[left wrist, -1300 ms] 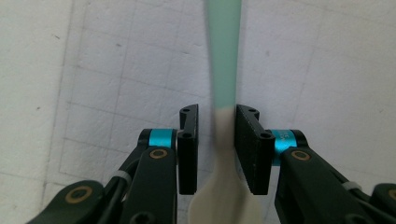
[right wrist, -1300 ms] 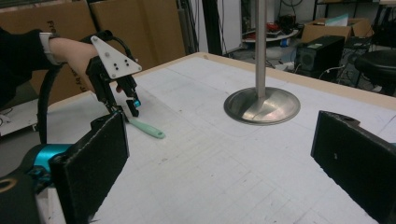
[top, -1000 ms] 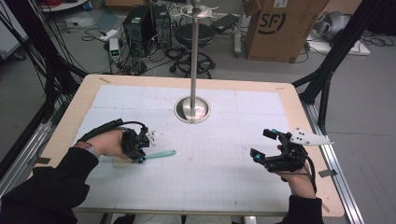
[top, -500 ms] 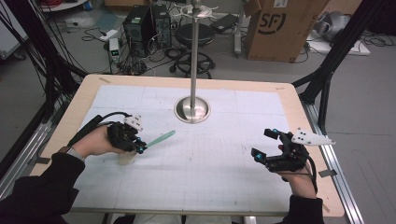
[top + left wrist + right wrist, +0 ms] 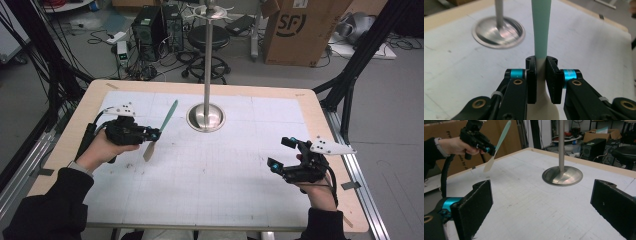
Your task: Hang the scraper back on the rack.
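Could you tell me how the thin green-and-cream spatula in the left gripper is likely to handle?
The thin green-and-cream spatula probably weighs little: the left gripper holds it mid-length, off the white table. It shows no droop, so likely fairly stiff. Being flat, it shouldn't roll.

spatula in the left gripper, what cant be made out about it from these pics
- Spatula tip: cut off by the top edge in the left gripper view.
- Its cream blade end: partly hidden behind the jaws of the left gripper there.
- Any markings on it: too small in the high view, blurred in the right gripper view.
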Available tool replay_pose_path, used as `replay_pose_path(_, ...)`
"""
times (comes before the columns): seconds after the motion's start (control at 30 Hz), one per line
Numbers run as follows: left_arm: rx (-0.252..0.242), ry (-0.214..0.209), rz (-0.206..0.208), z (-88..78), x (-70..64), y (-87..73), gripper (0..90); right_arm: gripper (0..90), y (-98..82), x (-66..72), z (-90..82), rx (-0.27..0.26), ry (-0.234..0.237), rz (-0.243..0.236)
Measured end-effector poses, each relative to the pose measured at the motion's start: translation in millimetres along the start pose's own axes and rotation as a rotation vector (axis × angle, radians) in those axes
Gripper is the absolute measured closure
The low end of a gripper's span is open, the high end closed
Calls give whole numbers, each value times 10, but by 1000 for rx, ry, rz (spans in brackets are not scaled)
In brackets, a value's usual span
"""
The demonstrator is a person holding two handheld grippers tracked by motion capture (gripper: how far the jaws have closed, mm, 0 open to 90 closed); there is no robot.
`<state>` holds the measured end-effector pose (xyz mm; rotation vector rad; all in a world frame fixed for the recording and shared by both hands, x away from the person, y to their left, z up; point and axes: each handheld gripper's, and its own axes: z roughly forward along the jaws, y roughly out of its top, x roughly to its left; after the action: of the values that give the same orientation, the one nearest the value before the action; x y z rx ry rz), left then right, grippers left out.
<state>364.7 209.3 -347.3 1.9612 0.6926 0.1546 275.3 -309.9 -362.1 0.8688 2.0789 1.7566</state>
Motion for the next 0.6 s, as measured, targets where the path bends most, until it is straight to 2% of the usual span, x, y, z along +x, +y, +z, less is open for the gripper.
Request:
replay_pose_path(0.07,-28,4,-21,-21,43,45,800,29,0,-3,-3,-1,1,2)
replay_pose_path(0.17,-48,57,-5,-55,66,148,801,29,2,-5,-10,-6,1,7)
replay_pose_path(0.2,-73,65,-14,-63,75,188,801,29,2,-6,-11,-5,2,6)
replay_pose_path(0.23,-99,63,-23,-68,83,233,801,29,3,-6,-10,-5,2,5)
replay_pose_path(0.3,-125,66,-14,-75,84,338,801,29,5,-5,-11,-4,2,5)
replay_pose_path(0.47,-154,81,16,-47,67,618,801,29,15,-9,-19,-12,4,2)
replay_pose_path(0.6,-209,97,12,-16,75,786,801,29,9,-18,-27,-16,4,3)
